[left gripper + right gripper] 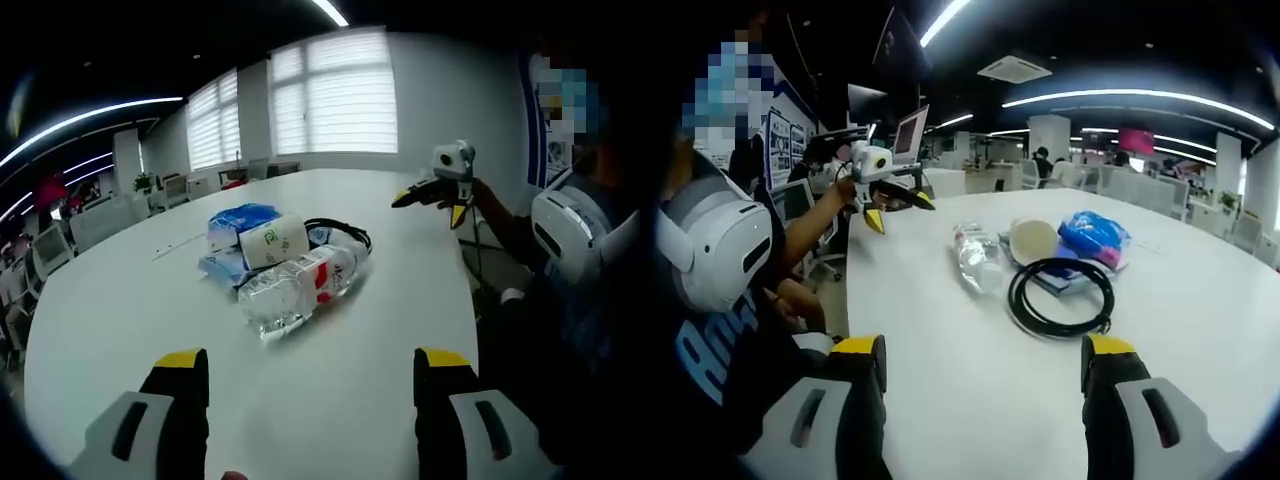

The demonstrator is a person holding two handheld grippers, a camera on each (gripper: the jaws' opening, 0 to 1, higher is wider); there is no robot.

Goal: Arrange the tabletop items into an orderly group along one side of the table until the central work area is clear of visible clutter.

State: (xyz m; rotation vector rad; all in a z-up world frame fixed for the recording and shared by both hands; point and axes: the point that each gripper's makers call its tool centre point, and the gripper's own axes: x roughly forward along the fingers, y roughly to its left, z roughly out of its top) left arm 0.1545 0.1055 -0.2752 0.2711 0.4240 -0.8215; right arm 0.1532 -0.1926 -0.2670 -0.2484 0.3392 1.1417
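Clutter sits mid-counter (120, 320): water bottle (297, 285) on its side, touching paper roll (272, 241) just behind it; blue packet (240, 217) beyond the roll, black cable coil (1060, 295) beside bottle. Left tongs (310, 375) and right tongs (980, 365) both released, jaws wide apart, nothing held, near bottle but apart.

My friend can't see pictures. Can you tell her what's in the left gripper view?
A small pile sits on a white table: a clear plastic bottle lying down, a paper roll, a blue packet and a black cable. The left tool is open in front; the right tool is held above the table's far side.
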